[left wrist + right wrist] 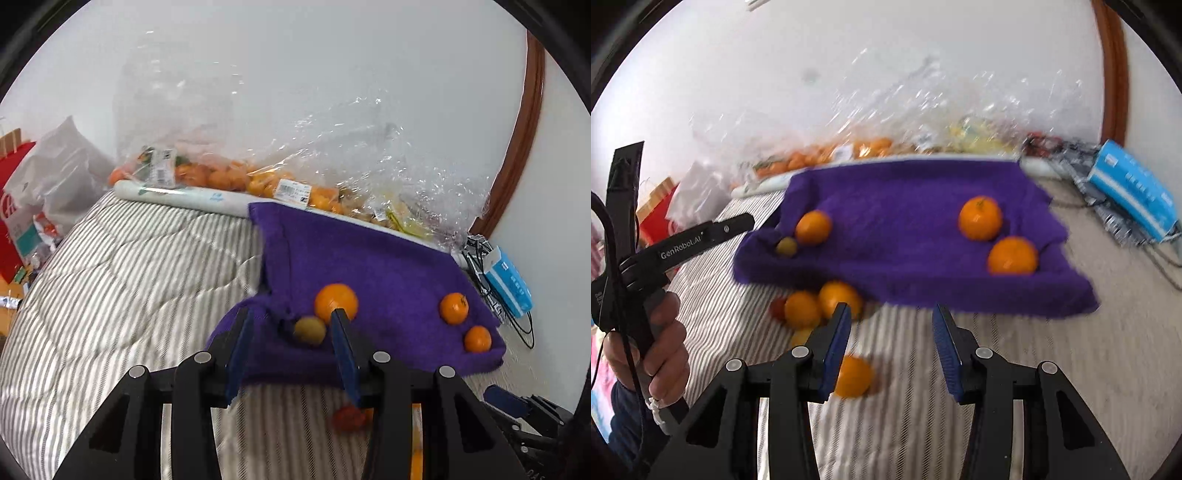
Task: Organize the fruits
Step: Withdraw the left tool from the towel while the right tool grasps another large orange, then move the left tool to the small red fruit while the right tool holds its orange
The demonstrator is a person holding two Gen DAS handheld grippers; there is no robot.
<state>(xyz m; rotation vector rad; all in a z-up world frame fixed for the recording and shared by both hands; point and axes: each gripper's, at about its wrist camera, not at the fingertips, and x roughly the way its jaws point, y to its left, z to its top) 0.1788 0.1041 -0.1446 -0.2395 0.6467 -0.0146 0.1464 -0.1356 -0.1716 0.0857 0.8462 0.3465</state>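
A purple cloth (pixel 369 266) lies on a striped quilt (pixel 129 277). On the cloth sit an orange (pixel 336 302), a small yellow-green fruit (pixel 310 330) beside it, and two more oranges (pixel 453 308) (pixel 477 338) at its right. My left gripper (pixel 291 314) hovers open just short of the green fruit, touching nothing. My right gripper (pixel 891 310) is open and empty over the quilt at the cloth's (pixel 923 229) front edge. Loose on the quilt lie two oranges (pixel 803 308) (pixel 838 297), a red fruit (pixel 777 308) and another orange (pixel 853 374), left of the right gripper.
Clear plastic bags of oranges (pixel 221 177) and yellow fruit line the wall behind the cloth. A blue box (pixel 508 282) and cables lie at the right. A white bag (pixel 62 173) and a red bag (pixel 11 221) stand at the left. A hand (pixel 661 339) holds the left gripper's handle.
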